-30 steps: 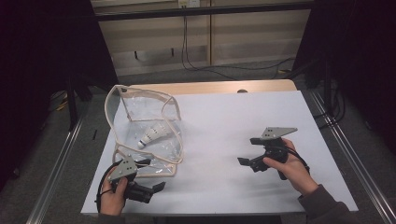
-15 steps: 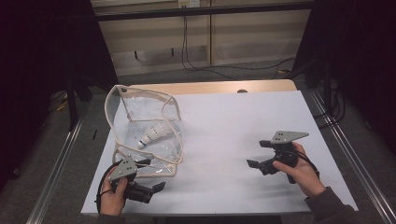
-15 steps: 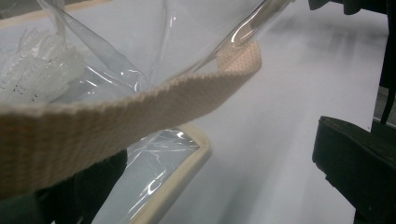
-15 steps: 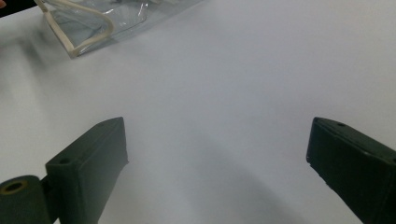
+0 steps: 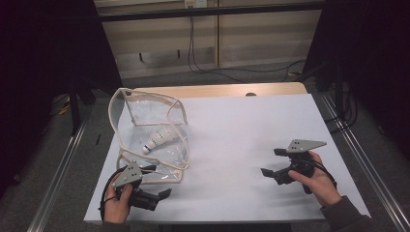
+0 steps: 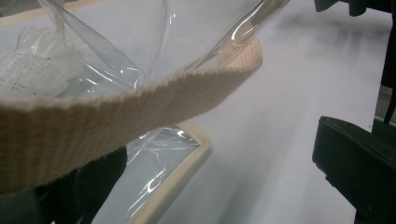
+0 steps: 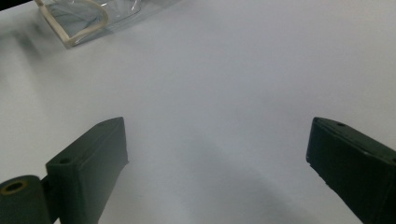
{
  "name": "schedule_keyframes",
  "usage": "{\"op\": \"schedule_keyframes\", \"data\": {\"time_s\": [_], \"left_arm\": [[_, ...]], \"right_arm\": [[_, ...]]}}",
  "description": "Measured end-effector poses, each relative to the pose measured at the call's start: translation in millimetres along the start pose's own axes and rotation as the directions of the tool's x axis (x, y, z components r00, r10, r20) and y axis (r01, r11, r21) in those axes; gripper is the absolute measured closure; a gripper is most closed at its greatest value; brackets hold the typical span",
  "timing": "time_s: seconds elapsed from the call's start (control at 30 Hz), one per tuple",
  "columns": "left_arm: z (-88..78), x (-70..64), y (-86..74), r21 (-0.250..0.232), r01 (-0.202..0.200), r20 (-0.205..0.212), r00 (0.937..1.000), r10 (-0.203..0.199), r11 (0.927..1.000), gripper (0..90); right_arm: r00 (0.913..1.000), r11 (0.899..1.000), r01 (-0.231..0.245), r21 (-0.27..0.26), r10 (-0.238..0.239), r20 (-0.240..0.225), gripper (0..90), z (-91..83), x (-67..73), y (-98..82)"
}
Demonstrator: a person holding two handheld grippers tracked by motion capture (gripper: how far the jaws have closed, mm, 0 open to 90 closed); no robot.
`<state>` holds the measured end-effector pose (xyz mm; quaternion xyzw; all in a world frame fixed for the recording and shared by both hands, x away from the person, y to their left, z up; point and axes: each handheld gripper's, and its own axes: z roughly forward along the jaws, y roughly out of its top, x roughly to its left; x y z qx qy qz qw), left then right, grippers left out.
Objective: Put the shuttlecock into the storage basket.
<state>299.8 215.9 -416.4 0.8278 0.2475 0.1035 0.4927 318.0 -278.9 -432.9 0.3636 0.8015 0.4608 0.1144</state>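
Observation:
A clear plastic bag (image 5: 145, 121) with beige webbing trim lies at the table's left, its mouth standing up. A white shuttlecock (image 5: 155, 140) rests inside it and appears blurred through the plastic (image 6: 37, 60). My left gripper (image 5: 157, 181) is at the bag's near corner with its jaws wide apart. In the left gripper view a beige strap (image 6: 116, 112) crosses close in front of them, and the left jaw sits behind the plastic. My right gripper (image 5: 270, 162) is held over bare table at the right, open (image 7: 217, 140), with nothing between its jaws.
The white table top (image 5: 241, 125) runs from the bag to the right edge. A wooden strip (image 5: 217, 90) borders the far side. Dark floor and metal rails (image 5: 367, 159) flank the table. The bag's corner (image 7: 79, 23) lies far off in the right gripper view.
My right gripper has drifted to the right and a little toward the near edge, still open. The left gripper, the bag and the shuttlecock have stayed put.

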Motion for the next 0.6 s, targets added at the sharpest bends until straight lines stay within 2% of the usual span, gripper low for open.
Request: {"op": "schedule_keyframes", "data": {"time_s": [0.43, 0.6], "left_arm": [[0.1, -0.2, 0.0, 0.0, 0.002, -0.003, 1.0, -0.002, 1.0, 3.1], [0.3, -0.2, 0.2, -0.001, 0.002, -0.003, 1.0, -0.002, 1.0, 3.1]], "right_arm": [[1.0, 1.0, -0.006, 0.0, 0.006, 0.007, 4.7, -5.9, -0.7, -9.2], [1.0, 1.0, -0.001, -0.016, 0.001, 0.008, 4.6, -7.4, -1.2, -10.3]]}}
